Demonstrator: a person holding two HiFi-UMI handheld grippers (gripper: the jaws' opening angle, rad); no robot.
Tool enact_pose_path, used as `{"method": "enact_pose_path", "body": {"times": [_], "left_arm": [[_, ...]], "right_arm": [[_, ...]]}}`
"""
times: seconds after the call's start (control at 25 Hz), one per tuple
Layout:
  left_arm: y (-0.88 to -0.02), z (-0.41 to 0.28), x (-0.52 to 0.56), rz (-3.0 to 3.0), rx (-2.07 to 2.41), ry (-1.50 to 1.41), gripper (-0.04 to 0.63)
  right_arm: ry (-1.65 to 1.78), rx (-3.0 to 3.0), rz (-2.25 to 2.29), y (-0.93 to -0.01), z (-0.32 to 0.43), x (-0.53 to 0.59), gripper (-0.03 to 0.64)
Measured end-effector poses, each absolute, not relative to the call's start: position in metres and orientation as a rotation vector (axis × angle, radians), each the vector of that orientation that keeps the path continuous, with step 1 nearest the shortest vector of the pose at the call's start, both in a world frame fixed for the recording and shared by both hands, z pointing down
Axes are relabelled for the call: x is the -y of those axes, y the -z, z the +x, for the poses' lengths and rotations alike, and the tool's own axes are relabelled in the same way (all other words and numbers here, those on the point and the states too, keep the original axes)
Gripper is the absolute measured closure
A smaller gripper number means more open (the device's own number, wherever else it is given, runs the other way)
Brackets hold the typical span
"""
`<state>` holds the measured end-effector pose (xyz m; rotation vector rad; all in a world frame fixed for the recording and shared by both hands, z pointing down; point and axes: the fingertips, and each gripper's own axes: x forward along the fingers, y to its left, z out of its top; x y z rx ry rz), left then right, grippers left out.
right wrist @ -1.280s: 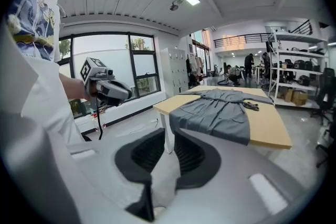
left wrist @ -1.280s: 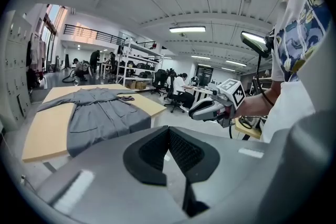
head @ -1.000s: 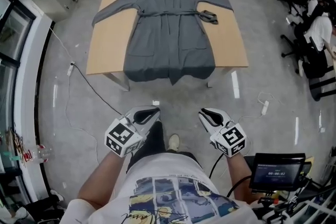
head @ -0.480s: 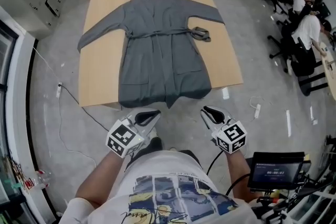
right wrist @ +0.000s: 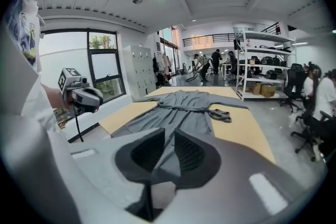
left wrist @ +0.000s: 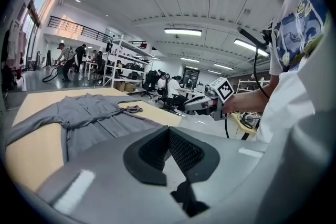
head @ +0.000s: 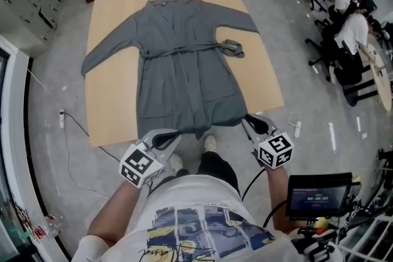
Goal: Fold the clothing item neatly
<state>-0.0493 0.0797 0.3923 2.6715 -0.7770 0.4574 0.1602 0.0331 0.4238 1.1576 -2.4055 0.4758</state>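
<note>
One grey robe [head: 184, 70] lies spread flat on the single wooden tabletop [head: 110, 95], collar at the far side, sleeves out, hem hanging over the near edge. Two claws hover just short of that hem: the left claw [head: 171, 137] near its left corner, pressed together and empty, and the right claw [head: 252, 121] near its right corner, slightly spread with nothing between its jaws. One bunched belt end [head: 232, 47] rests beside the right sleeve. Grey concrete floor [head: 55, 101], shelving and seated people surround the tabletop
</note>
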Motion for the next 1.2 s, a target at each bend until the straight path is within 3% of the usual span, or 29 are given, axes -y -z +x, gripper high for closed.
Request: {"method": "enact_pose_path", "body": {"times": [1.2], "left_arm": [[-0.409, 0.004, 0.113, 2.42, 1.068, -0.601, 0.588]], "right_arm": [[-0.751, 2.232, 1.357, -0.549, 0.365, 0.38, 0.472]]}}
